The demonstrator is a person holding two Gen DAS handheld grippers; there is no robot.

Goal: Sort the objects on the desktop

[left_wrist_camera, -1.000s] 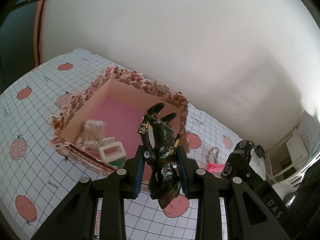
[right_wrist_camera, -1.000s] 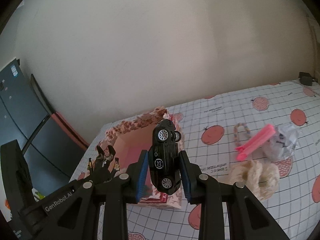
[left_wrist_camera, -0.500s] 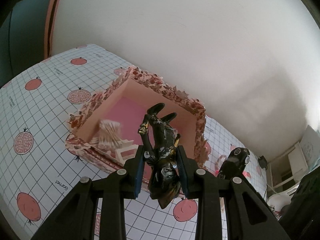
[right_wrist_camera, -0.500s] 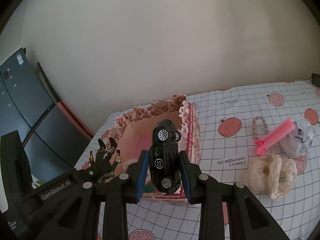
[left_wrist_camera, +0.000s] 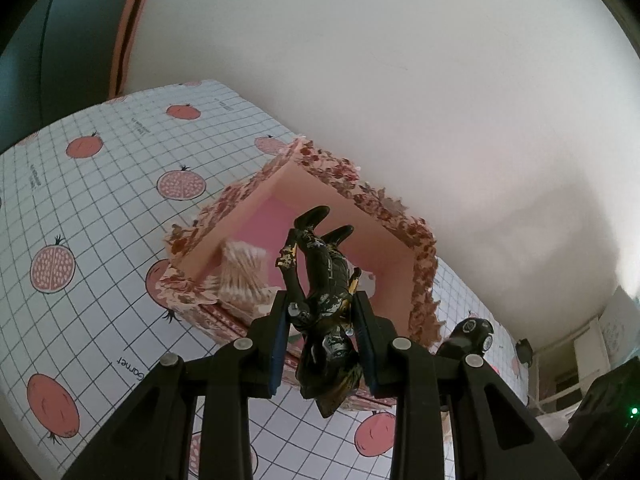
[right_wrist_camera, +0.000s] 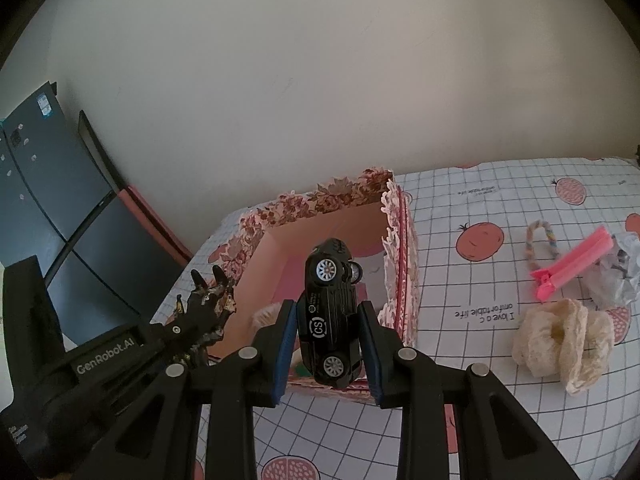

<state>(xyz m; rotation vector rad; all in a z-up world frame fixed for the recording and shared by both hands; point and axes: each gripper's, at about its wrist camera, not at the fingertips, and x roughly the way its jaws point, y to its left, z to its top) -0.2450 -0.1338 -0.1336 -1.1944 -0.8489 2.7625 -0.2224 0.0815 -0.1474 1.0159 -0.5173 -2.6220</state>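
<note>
Left view: the left gripper (left_wrist_camera: 323, 340) clamps a black figure (left_wrist_camera: 326, 304) above the box (left_wrist_camera: 420, 276); the cloth (left_wrist_camera: 80, 280) reads "Garnet".

Right view: the right gripper (right_wrist_camera: 329, 346) grips a black car (right_wrist_camera: 330, 320) marked "CS" over the box (right_wrist_camera: 400, 264); the left gripper reads "GenRobot.AI".

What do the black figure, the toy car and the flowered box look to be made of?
Black figure: probably hard moulded plastic; glossy black, with gold and silver paint looking worn.
Toy car: shiny black shell, plastic or die-cast metal, the look cannot settle it; silver spoked wheels, printed white logo.
Flowered box: likely card or paper; matte plain pink inner walls, ragged floral print rim.
</note>
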